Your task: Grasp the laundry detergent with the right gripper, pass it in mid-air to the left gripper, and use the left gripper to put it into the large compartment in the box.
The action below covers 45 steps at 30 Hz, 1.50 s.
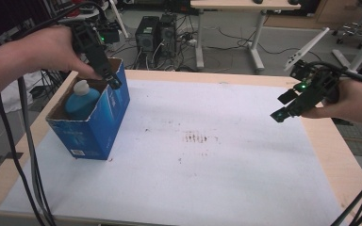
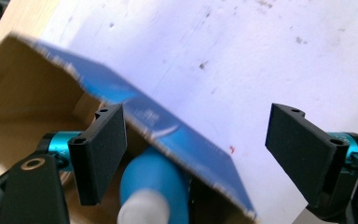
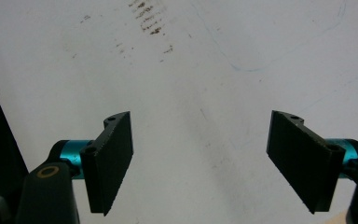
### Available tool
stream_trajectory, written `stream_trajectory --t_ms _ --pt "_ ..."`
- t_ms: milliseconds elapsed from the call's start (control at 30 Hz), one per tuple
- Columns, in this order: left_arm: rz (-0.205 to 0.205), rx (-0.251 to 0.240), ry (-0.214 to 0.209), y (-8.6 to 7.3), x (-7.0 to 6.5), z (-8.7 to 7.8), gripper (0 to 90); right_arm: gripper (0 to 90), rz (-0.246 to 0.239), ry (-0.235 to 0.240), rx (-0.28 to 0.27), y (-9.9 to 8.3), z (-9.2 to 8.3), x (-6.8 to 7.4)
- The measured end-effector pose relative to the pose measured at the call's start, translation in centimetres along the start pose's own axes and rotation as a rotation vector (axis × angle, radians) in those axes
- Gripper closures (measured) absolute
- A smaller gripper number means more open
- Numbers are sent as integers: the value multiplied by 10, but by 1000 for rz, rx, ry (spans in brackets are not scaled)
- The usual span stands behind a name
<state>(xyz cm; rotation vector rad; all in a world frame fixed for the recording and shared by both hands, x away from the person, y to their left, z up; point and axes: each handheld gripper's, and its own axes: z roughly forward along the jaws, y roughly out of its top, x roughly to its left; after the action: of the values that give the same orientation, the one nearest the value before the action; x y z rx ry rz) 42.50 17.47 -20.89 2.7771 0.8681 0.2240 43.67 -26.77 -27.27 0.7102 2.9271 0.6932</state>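
White paper covers the surface, faintly stained mid-sheet. Over its left end the left gripper spreads its jaws astride the blue wall of an open carton, one jaw inside, one outside, nothing clamped. Closing on that wall looks like the next move. A blue bottle with a white cap stands inside. The right gripper hovers, jaws apart and empty.
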Motion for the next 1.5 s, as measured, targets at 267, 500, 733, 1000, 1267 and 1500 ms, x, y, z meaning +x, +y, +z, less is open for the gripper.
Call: stream_trajectory --t_ms 267,500,733,1000,1267,1500 --pt "76 2 -33 30 -18 12 206 221 15 -16 -10 -2 -6 6" --pt "147 14 -55 51 -33 28 206 221 22 -25 -16 -3 -9 9" --pt "185 2 -63 63 -43 38 206 220 30 -27 -17 -2 -8 7" --pt "184 1 -62 66 -45 42 206 220 31 -27 -14 -1 -8 6" --pt "178 2 -59 64 -46 42 205 220 25 -25 -13 1 -6 7" --pt "174 2 -60 63 -46 43 206 220 24 -24 -14 2 -6 8"
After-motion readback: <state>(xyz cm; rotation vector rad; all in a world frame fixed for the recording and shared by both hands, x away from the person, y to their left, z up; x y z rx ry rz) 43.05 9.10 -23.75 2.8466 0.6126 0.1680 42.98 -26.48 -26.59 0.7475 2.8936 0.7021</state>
